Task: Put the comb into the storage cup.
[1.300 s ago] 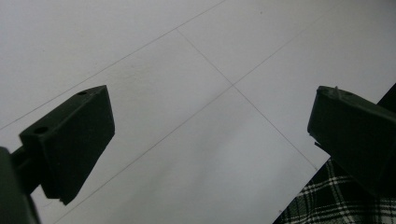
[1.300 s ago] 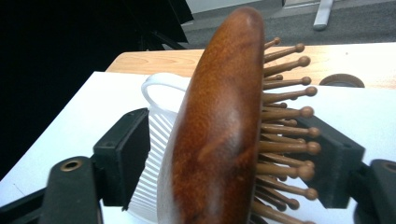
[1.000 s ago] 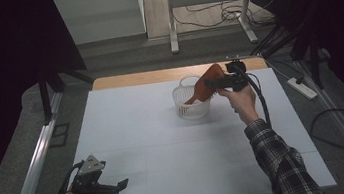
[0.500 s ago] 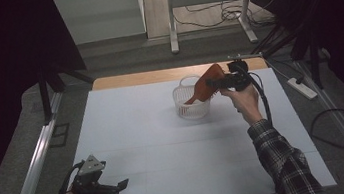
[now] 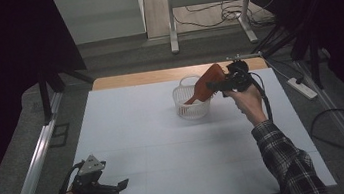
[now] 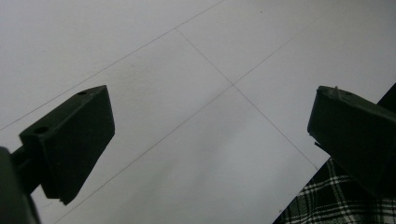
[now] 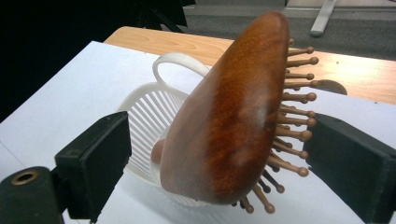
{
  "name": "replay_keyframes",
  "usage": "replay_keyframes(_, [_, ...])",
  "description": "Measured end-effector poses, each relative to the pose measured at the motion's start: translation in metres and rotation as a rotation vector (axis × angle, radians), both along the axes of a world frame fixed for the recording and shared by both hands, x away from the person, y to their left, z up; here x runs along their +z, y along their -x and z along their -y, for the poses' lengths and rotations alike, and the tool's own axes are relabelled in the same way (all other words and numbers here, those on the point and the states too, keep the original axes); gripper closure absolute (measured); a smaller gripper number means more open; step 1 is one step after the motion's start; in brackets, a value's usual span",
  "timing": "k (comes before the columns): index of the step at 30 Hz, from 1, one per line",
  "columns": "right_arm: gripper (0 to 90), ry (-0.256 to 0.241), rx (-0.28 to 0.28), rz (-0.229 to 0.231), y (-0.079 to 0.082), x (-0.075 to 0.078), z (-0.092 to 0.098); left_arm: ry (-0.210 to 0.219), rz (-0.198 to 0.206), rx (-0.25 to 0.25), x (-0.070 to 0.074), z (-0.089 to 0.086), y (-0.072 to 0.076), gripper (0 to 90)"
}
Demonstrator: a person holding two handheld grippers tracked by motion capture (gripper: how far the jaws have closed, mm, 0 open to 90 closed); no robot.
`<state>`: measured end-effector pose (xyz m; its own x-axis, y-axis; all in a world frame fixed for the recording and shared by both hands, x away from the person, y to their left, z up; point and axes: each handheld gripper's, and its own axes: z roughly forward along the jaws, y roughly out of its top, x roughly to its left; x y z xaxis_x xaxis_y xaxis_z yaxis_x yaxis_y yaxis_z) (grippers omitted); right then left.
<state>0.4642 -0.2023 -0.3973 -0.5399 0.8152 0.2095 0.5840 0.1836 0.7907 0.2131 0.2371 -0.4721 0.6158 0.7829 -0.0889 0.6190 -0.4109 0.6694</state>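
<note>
wooden hairbrush [image 7: 229,126] leaning in white basket [image 5: 190,105]; right gripper [image 5: 220,84] jaws wide, seemingly not gripping; left gripper [image 5: 114,189] open, empty.

The wide white tabletop [image 5: 166,143] lies bare from its centre toward six o'clock and nine o'clock. Toward one o'clock, a white slatted plastic basket [image 5: 191,105] with a brown wooden paddle hairbrush [image 5: 208,79] leaning in it blocks passage.

No readable text, label, brand, number or sign appears anywhere.
</note>
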Motion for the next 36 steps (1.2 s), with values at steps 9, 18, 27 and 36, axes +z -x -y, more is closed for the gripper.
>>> replay_keyframes(9, [4.5, 0.065, 0.011, 0.029, 0.007, 0.004, 0.000, 0.007, 0.001, 0.003, 0.000, -0.001, 0.000, 1.4])
replay_keyframes(18, [0.1, 0.091, 0.036, 0.026, 0.013, 0.006, 0.002, 0.014, 0.000, 0.007, 0.000, -0.001, 0.000, 1.3])
replay_keyframes(27, [0.0, 0.117, 0.043, 0.047, 0.021, 0.004, 0.007, 0.015, 0.001, 0.006, 0.000, -0.001, 0.000, 1.3])
replay_keyframes(36, [0.0, 0.131, 0.052, 0.067, 0.032, 0.002, 0.012, 0.009, 0.004, 0.006, 0.000, -0.001, 0.001, 1.2])
